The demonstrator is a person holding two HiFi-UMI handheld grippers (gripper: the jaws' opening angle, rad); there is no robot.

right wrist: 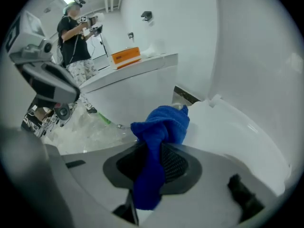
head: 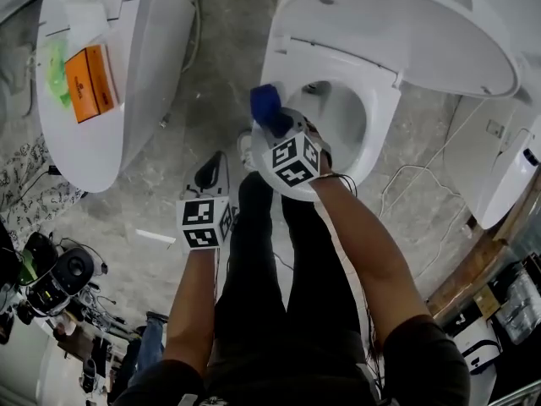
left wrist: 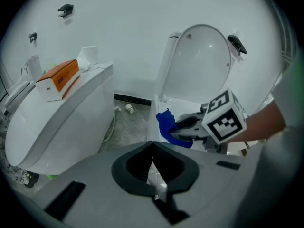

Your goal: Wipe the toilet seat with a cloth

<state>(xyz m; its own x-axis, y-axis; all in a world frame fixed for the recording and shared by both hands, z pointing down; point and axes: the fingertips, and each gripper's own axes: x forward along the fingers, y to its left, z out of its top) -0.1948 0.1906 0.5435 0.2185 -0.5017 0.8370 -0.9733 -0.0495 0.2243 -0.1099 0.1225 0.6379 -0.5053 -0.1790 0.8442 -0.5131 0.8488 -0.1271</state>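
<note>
Over the near left rim of the open toilet, the right gripper [head: 279, 127] is holding a blue cloth [head: 269, 108], its fingers closing on the middle of the fabric. In the right gripper view, the cloth [right wrist: 159, 127] is bunching into a knot beyond the fingers of the right gripper [right wrist: 153, 151], and a tail is hanging down between them. The bundle is sitting just beside the white toilet seat [right wrist: 237, 132], and whether it is actually pressing on the surface cannot be told. From the head view, the toilet seat [head: 385, 108] is lying down around the bowl while the lid [head: 397, 24] is standing raised behind it. The left gripper [head: 211, 174] is hanging over the grey stone floor [head: 161, 184], apart from the toilet, between it and a second toilet [head: 127, 100] whose lid is down. In its own view the fingers of the left gripper [left wrist: 153, 161] are meeting at their tips and gripping nothing, and the camera is looking across at the right gripper [left wrist: 183, 127] and the cloth [left wrist: 166, 125] against the seat's edge. An orange box [head: 91, 83] is resting on top of the second toilet. In the right gripper view another person [right wrist: 75, 37] is standing in the background, holding something up in both hands.
</note>
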